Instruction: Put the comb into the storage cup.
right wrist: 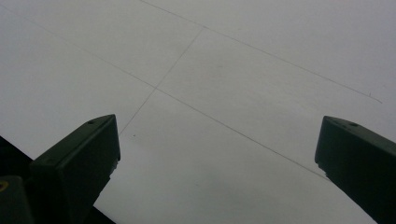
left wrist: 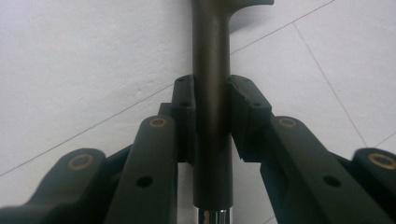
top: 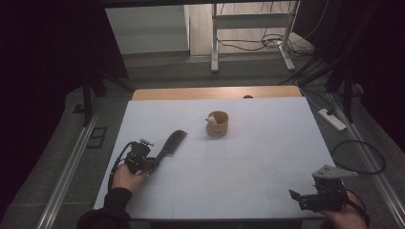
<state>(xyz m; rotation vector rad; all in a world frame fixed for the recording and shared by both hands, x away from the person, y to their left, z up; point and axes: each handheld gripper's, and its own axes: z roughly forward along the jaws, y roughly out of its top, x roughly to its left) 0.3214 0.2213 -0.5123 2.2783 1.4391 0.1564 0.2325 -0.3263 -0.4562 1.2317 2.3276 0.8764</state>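
Note:
A black comb point(top: 170, 143) lies on the white table sheet point(top: 239, 157), its toothed head pointing toward the far right. My left gripper point(top: 152, 161) is shut on the comb's handle point(left wrist: 211, 93), with a pad pressed on each side of it. A small wooden cup point(top: 217, 123) with a pale round thing inside stands near the middle of the table. At the near right corner, my right gripper point(top: 295, 196) rests with its jaws wide open over bare sheet, and its fingertips point(right wrist: 88, 140) have nothing between them.
The table's wooden far edge point(top: 215, 92) shows beyond the sheet. A power strip point(top: 332, 119) and a looped cable point(top: 358, 155) lie on the floor at the right. Metal rails run along both sides of the table.

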